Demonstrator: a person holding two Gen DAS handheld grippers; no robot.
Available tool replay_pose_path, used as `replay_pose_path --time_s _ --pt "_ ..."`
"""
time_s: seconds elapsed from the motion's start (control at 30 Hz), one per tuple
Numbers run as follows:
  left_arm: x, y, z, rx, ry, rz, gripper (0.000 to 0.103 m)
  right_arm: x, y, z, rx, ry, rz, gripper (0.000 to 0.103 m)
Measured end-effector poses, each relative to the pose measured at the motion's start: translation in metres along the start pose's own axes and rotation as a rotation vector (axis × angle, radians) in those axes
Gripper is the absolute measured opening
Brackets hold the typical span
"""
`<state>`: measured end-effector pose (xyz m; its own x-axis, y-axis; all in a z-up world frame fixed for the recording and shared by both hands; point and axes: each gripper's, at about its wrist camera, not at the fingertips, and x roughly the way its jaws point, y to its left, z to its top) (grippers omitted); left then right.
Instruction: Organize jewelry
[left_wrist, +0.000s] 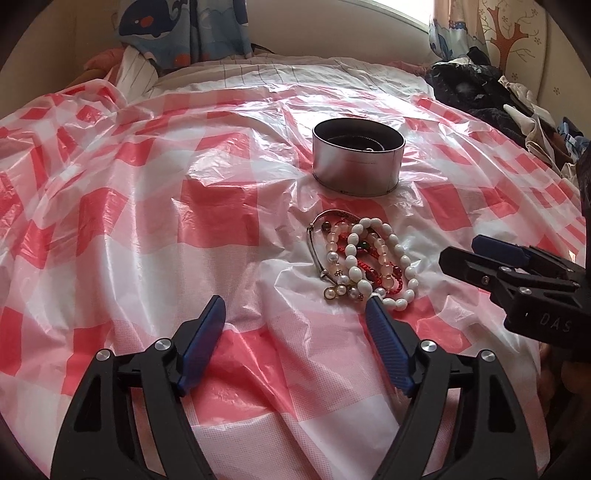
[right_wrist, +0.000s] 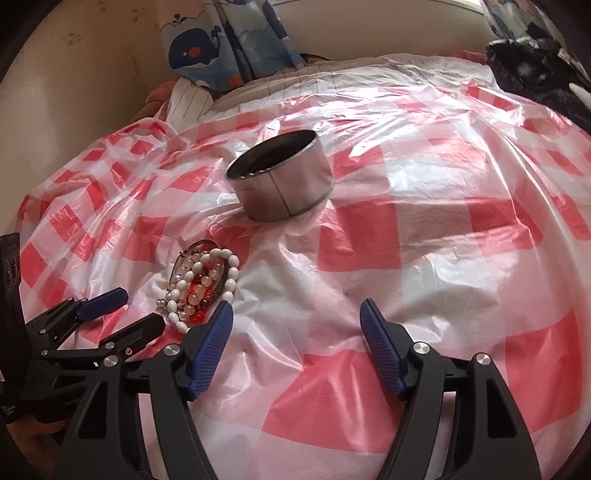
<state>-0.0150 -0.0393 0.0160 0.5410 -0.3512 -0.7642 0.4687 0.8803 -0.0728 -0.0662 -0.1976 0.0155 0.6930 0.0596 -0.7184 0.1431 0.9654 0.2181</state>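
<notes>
Jewelry pile (left_wrist: 364, 258) sits on the checked plastic sheet (left_wrist: 147, 206) over the bed, just short of the open tin (left_wrist: 357, 160). Strands look light, floppy and tangled; beads slick. Pinch one white bead strand (left_wrist: 400, 258) crosswise. Left gripper (left_wrist: 295, 308) and right gripper (right_wrist: 297, 314) jaws apart, empty.

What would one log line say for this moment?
left gripper: open, empty | right gripper: open, empty | jewelry pile: on checked sheet | tin: upright, beyond pile
</notes>
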Motion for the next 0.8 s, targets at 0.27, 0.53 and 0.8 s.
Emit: replay_pose_path --time_s 0.27,0.53,0.8 --pt "0.002 0.001 0.0 -0.002 0.01 0.001 0.075 0.036 0.027 0.017 -0.144 0.111 -0.084 0.069" --pt "0.004 0.0 0.001 0.004 0.019 0.01 0.075 0.008 -0.023 0.005 -0.016 0.057 -0.266 0.07" --pt "0.005 -0.001 0.002 -0.007 0.019 0.009 0.075 -0.003 -0.019 0.005 -0.008 0.011 -0.091 0.053"
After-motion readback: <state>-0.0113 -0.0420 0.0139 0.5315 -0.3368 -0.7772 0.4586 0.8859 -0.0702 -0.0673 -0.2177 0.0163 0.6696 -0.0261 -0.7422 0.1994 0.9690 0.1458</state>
